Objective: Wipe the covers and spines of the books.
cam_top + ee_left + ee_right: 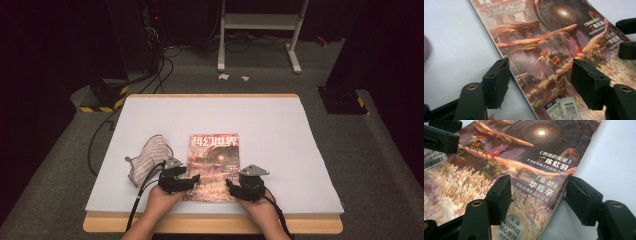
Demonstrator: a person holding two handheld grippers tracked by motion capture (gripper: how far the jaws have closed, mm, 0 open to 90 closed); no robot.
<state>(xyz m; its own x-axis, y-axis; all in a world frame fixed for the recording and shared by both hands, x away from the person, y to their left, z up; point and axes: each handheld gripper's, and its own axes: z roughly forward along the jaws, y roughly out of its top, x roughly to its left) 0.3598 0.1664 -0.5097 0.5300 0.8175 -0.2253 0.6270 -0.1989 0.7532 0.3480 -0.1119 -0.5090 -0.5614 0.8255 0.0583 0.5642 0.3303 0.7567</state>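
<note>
A: Straddling opposite edges, why?

B: The glossy red-orange paperback magazine (214, 166) lies flat at table centre. Left gripper (192, 180), at its 8 o'clock corner, and right gripper (231, 184), at 4 o'clock, stand parted, ungripped, presumably squaring it. The striped grey cloth pouch (147, 157) sits at 9 o'clock.
</note>
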